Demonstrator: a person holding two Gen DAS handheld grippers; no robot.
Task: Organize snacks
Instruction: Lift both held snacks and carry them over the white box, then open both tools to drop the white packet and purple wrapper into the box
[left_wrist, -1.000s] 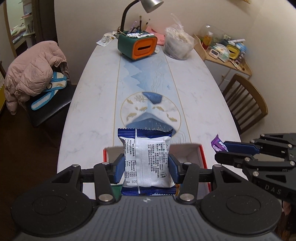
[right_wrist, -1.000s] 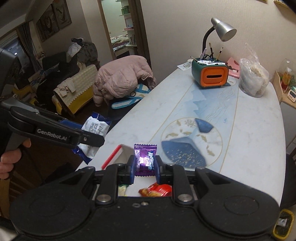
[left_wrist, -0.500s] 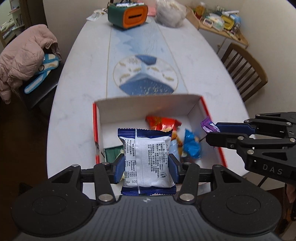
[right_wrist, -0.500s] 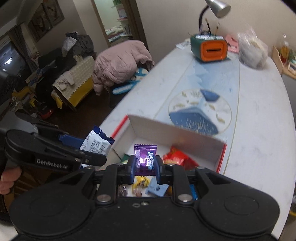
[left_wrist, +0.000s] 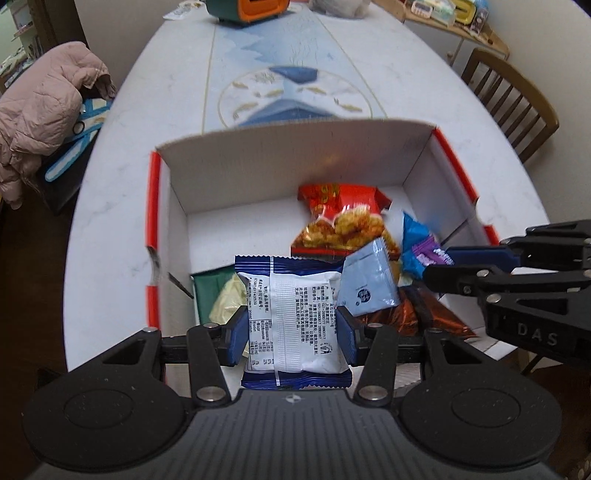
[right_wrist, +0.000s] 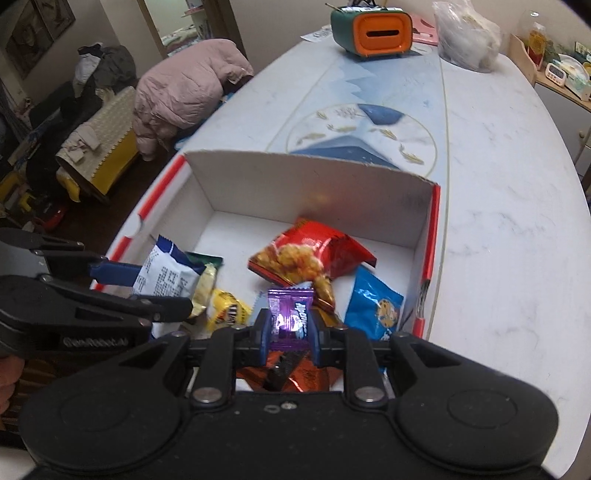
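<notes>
— Both grippers have dropped over the box (left_wrist: 295, 155) since a second ago?
— Yes — left gripper (left_wrist: 291, 330) clamps the blue-white packet (left_wrist: 295, 314), right gripper (right_wrist: 289, 328) pinches the purple candy (right_wrist: 290, 317); both hang above the box's snacks, ready for release.

Orange-green box (left_wrist: 246, 11) cut off by top edge, pkt print (left_wrist: 291, 314) too small, maybe Chinese

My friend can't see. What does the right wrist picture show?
The right gripper pinches a purple candy over a white box of snacks on a table. Beside it, the left gripper holds a blue-and-white packet.
</notes>
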